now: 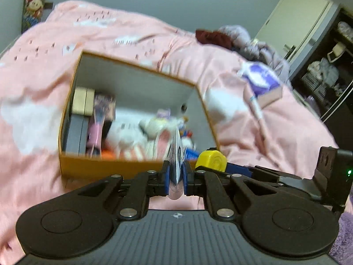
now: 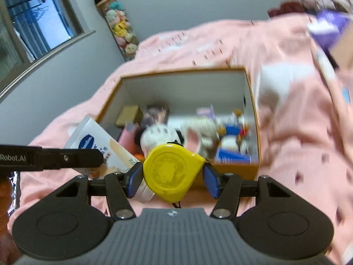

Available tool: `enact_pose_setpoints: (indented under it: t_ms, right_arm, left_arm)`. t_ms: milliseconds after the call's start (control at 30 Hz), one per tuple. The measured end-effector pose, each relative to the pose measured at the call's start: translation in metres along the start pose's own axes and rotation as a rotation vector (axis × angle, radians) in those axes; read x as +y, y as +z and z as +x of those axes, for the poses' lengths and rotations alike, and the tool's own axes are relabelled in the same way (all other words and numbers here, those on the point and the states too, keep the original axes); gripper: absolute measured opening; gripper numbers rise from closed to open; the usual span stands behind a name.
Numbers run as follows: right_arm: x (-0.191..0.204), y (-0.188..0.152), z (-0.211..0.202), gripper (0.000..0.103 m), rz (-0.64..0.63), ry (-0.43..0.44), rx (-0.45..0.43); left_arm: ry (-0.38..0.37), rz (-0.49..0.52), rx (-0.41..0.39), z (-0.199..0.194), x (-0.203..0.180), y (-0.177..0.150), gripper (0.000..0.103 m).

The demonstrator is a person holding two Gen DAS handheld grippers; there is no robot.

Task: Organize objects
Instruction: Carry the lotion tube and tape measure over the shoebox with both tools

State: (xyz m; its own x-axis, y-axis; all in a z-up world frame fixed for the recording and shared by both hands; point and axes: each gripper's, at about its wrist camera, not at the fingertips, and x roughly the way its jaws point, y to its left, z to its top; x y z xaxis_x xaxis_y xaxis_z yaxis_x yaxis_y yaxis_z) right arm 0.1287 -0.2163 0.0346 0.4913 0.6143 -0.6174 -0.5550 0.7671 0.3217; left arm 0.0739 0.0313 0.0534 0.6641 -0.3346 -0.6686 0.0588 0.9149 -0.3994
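While both grippers grip items, the orange box (image 1: 106, 165) lies just ahead of the jaws.
Left gripper (image 1: 176, 174) nearly shut, pinching flat tube (image 1: 176, 154); right gripper (image 2: 172, 176) half-open, clamping yellow tape measure (image 2: 171, 172); pink bedding (image 1: 39, 70) beyond.

Each camera sits just behind its own tool, looking forward and downward along the fingers at close range over a bed (image 1: 136, 31). The left wrist view faces the open orange box (image 1: 106, 165) from its near left, the right wrist view from its near right. Both share the box, the pink bedding and grey wall (image 2: 176, 4).
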Motion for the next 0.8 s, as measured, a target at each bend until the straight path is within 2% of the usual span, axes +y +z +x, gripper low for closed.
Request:
enact_pose_setpoints:
  t_ms: [167, 333, 433, 567, 700, 800]
  right_arm:
    - [0.006, 0.031, 0.013, 0.061, -0.042, 0.007, -0.043]
    - [0.009, 0.057, 0.045, 0.061, -0.125, -0.007, -0.051]
    - [0.007, 0.069, 0.072, 0.061, -0.187, -0.047, -0.019]
    - [-0.001, 0.084, 0.106, 0.061, -0.209, -0.035, 0.036]
    - [-0.004, 0.099, 0.139, 0.061, -0.241, -0.040, 0.079]
    - [-0.004, 0.104, 0.160, 0.061, -0.284, -0.037, 0.096]
  left_arm:
    - [0.027, 0.001, -0.083, -0.001, 0.003, 0.029, 0.012]
    - [0.082, 0.030, -0.118, 0.023, 0.010, 0.057, 0.012]
    - [0.122, 0.036, -0.140, 0.038, 0.017, 0.071, 0.012]
    - [0.187, 0.077, -0.155, 0.066, 0.021, 0.087, 0.012]
    - [0.193, 0.095, -0.144, 0.088, 0.023, 0.097, 0.012]
    - [0.226, 0.136, -0.145, 0.103, 0.021, 0.098, 0.012]
